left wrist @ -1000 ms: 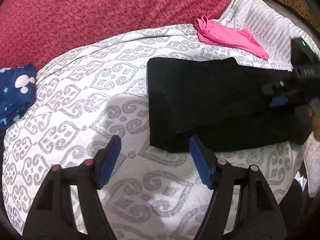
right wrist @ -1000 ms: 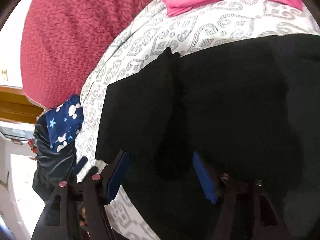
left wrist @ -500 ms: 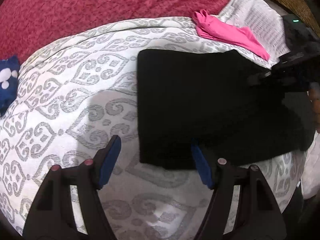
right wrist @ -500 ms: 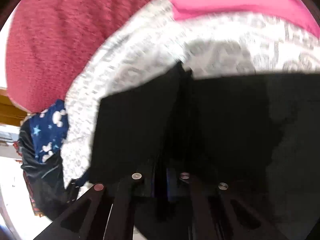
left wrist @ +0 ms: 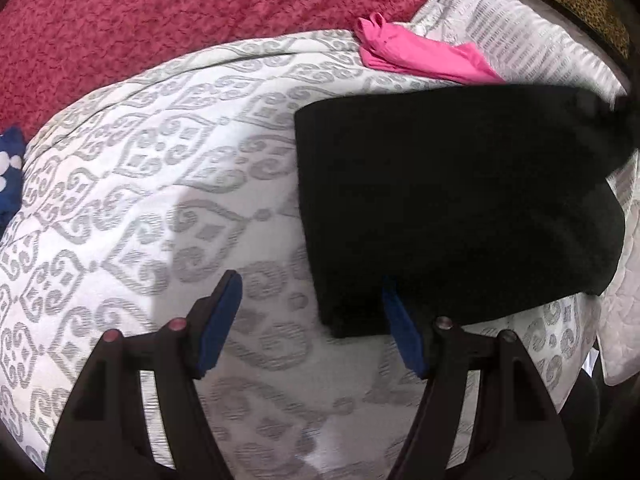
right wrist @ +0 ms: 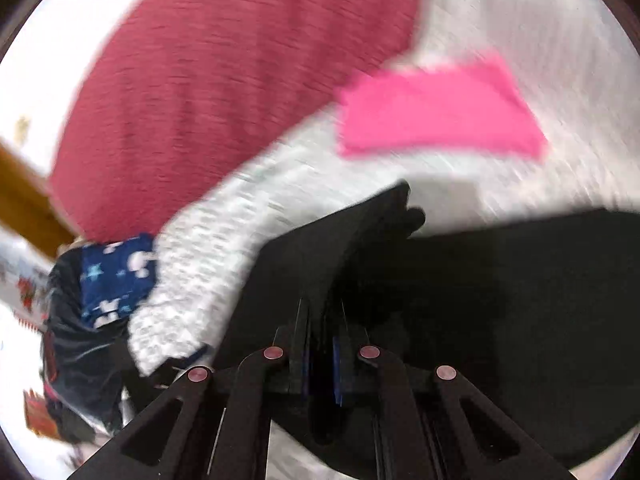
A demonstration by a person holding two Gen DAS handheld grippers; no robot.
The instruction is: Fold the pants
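Observation:
The black pants (left wrist: 452,200) lie folded on the white and grey patterned bedspread (left wrist: 168,184). My left gripper (left wrist: 312,320) is open and empty, low over the bedspread; its right finger touches the pants' near left corner. In the right wrist view my right gripper (right wrist: 320,356) is shut on an edge of the black pants (right wrist: 480,300) and lifts the cloth up off the bed. That view is blurred by motion.
A pink garment (left wrist: 420,56) lies behind the pants; it also shows in the right wrist view (right wrist: 436,116). A red blanket (left wrist: 180,12) covers the back of the bed. A blue starred cloth (right wrist: 116,276) sits at the left edge.
My right gripper has shut on the pants' edge and lifted it; the far right side of the pants now rises. My left gripper has moved closer to the pants' near corner.

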